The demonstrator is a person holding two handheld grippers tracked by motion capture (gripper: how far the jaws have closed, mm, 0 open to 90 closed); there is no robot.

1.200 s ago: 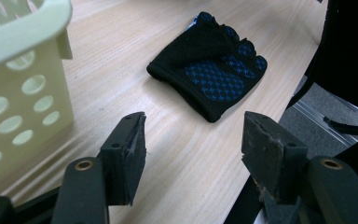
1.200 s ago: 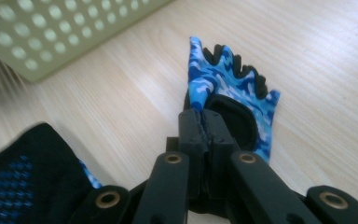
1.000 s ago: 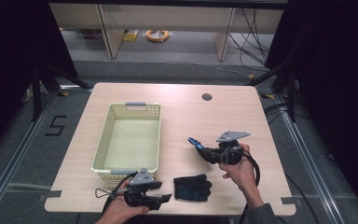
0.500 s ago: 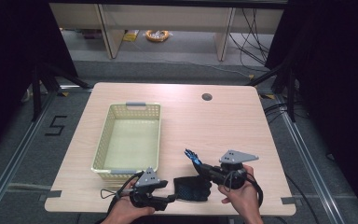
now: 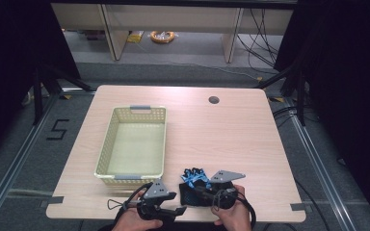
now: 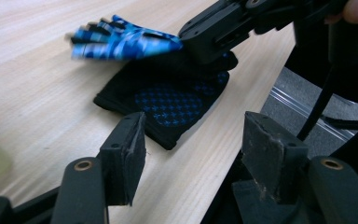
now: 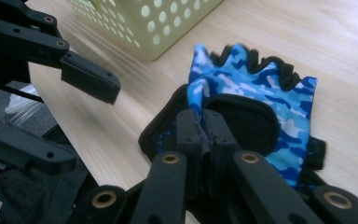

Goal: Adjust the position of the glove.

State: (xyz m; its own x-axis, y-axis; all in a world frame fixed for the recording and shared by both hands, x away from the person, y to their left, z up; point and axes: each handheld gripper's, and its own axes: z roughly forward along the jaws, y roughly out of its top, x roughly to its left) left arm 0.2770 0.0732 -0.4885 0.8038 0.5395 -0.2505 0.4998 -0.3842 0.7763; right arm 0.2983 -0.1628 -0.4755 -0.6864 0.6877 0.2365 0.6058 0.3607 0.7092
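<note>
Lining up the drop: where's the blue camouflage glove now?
High view: blue camouflage glove near the table's front edge, held by the right gripper over the black glove, right of the basket.

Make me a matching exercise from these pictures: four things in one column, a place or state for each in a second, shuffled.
1. blue glove
2. black glove
3. basket
4. left gripper

a. jaws open, holding nothing
b. flat on the table near its front edge
c. pinched in the right gripper
d. stands on the table's left half

Pairs: 1-c, 2-b, 3-d, 4-a
</note>
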